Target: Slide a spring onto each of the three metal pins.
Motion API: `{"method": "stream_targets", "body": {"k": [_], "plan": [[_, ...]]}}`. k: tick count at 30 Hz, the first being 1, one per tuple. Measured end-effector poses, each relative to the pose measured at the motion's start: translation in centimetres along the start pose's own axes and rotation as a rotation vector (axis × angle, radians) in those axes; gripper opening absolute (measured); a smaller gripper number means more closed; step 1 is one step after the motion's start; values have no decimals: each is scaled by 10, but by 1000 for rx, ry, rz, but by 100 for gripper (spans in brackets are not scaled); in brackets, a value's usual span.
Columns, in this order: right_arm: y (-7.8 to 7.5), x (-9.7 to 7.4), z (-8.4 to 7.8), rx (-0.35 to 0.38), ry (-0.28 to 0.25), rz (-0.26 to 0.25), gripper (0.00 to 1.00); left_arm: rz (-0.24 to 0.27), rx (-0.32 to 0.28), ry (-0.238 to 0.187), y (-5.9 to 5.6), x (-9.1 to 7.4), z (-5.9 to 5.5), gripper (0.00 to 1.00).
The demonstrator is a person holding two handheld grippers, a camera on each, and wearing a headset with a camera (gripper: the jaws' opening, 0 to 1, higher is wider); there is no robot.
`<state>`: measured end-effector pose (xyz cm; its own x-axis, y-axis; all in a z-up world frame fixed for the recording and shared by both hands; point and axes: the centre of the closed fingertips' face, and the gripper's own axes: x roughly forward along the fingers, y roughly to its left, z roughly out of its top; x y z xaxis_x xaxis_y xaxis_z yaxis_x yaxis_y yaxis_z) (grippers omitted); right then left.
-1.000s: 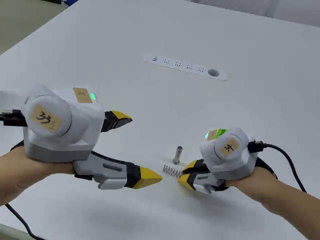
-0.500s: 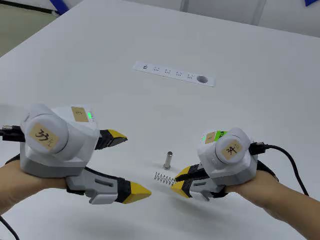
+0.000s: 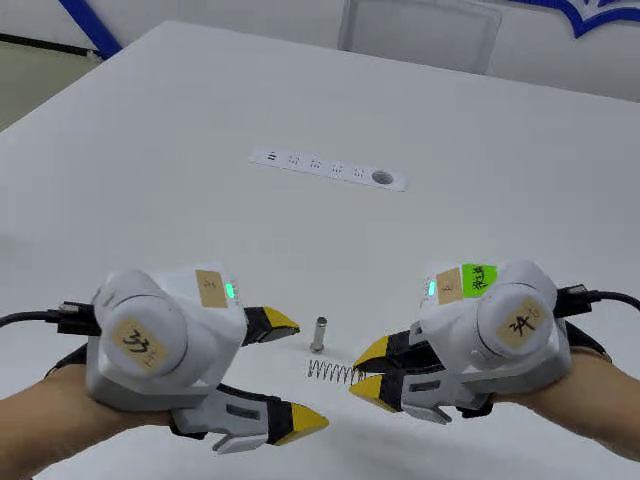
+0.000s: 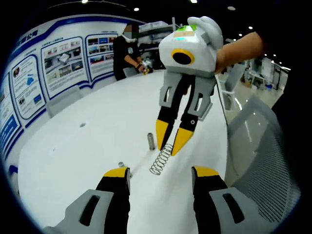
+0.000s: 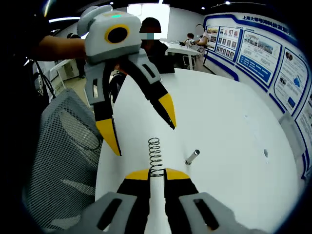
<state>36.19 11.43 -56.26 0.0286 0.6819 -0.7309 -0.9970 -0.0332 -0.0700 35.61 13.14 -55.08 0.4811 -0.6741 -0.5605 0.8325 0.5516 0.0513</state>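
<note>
Thin silver wire spring (image 3: pixel 331 371), pinched at one end by the right claw (image 3: pixel 356 375) while the left claw (image 5: pixel 144 137) is open, may wobble and miss the small metal pin (image 3: pixel 319 333).

This looks like an office-style lab or showroom. Blue-framed information boards (image 4: pixel 58 53) line the walls and spotlights (image 4: pixel 136 9) dot the dark ceiling. A grey mesh office chair (image 5: pixel 58 161) stands beside a large white tabletop (image 3: pixel 200 130) with a socket strip (image 3: pixel 327 169).
</note>
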Motion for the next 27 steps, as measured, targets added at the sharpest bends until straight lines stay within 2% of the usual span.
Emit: {"method": "stream_targets", "body": {"k": [4,7,12,16,23,27], "plan": [[4,-6,1,-56,13,-21,10,-20,2,-12,-5,0,4,46],[9,-12,6,-55,-6,-10,10,-61,-30,-35,-12,0,8,42],[13,-18,13,-93,-15,-9,10,-81,-12,-32,-17,0,9,28],[15,-19,13,-114,-12,-5,11,-84,-3,-31,-17,1,11,27],[25,-20,15,-153,-15,14,11,-109,5,-54,-23,1,17,16],[26,-20,15,-174,-9,16,11,-121,6,-56,-26,0,16,14]]}}
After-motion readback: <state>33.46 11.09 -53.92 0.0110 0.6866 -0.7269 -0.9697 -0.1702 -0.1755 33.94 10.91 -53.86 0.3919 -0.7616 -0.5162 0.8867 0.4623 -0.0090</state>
